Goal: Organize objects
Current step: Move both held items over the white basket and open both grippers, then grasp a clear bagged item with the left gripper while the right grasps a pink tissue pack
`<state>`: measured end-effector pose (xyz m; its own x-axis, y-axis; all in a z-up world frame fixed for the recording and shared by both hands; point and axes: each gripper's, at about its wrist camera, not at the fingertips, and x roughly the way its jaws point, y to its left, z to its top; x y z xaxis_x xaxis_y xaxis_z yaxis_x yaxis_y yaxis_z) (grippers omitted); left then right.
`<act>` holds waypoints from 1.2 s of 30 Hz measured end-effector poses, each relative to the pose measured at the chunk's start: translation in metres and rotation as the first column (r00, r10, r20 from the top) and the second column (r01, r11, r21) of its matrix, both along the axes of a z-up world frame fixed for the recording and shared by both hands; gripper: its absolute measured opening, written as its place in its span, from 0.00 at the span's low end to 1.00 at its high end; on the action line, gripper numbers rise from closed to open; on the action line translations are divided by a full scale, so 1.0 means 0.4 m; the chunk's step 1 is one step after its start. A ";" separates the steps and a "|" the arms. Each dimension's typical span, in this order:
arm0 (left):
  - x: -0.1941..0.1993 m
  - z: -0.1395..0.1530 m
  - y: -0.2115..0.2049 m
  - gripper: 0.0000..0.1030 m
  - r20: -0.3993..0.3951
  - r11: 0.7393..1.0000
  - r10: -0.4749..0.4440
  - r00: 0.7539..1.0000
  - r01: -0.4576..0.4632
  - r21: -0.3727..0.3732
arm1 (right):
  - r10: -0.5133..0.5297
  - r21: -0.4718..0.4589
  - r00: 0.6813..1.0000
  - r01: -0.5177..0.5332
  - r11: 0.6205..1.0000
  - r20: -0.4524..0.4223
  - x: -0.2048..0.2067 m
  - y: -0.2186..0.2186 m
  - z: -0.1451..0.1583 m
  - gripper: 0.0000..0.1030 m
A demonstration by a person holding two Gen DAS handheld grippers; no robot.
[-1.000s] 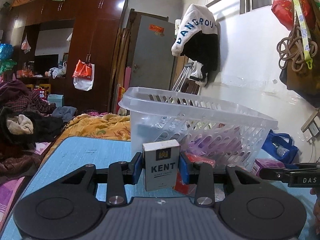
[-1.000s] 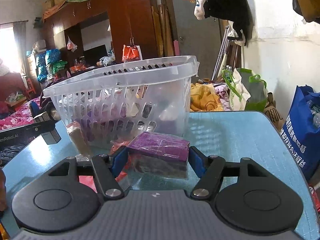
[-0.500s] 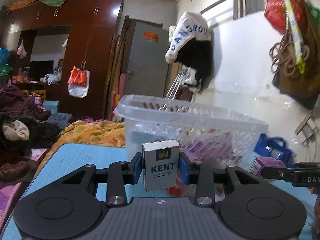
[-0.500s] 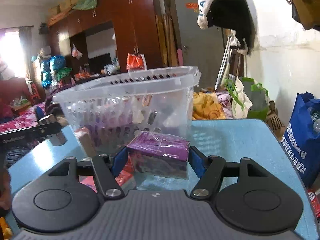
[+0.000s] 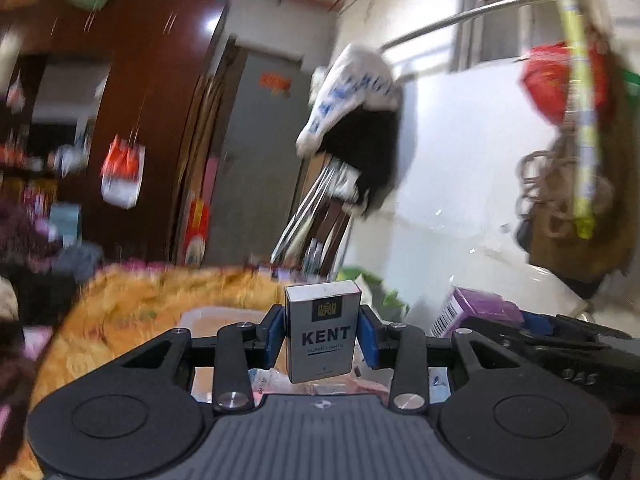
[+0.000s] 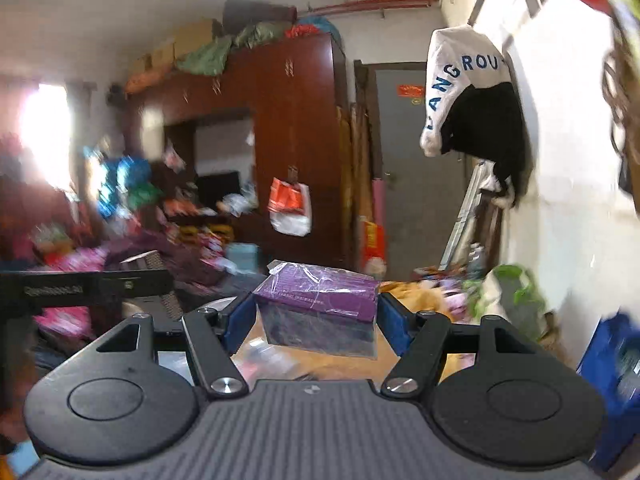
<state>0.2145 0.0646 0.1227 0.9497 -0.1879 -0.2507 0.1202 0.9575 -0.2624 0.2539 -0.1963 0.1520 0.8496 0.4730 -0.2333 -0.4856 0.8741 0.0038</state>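
1. The left gripper (image 5: 322, 338) is clamping an upright grey KENT pack (image 5: 321, 334) between its 2 blue pads (image 5: 274, 335); the pads are pressing on the pack's narrow sides.
2. The right gripper (image 6: 316, 318) is gripping a purple box (image 6: 318, 308) wrapped in clear film, lying flat between its blue pads (image 6: 239, 320).
3. In the left view the purple box (image 5: 476, 310) and the right gripper (image 5: 560, 340) are showing just right of the pack.
4. In the right view the left gripper (image 6: 80, 290) is reaching in from the left edge, near the box.
5. Below both grippers, blurred packets (image 5: 340, 386) are lying in a pale bin (image 5: 208, 316); its rim is only partly showing.
6. A white and black jacket (image 6: 476, 108) is hanging on the wall behind.
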 end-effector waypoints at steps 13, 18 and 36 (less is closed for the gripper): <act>0.130 -0.085 -0.019 0.91 -0.084 0.998 0.046 0.995 -0.042 0.047 | 0.019 0.016 0.996 -0.018 1.000 -0.087 0.101 0.012 -0.073 1.00; 0.025 -0.106 0.016 0.90 -0.033 1.000 0.012 0.999 -0.012 -0.007 | 0.012 0.027 0.997 -0.010 1.000 -0.075 0.012 -0.042 -0.097 1.00; -0.160 -0.328 0.011 0.94 -0.168 0.998 -0.029 0.985 0.038 0.047 | 0.203 -0.092 0.917 -0.248 0.964 -0.343 -0.139 0.024 -0.346 0.98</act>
<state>0.1507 0.0692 -0.0084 0.8868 -0.2022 -0.4156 0.1108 0.9660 -0.2337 0.1985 -0.1867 0.0134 0.5888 0.5895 -0.5530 -0.6613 0.7447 0.0897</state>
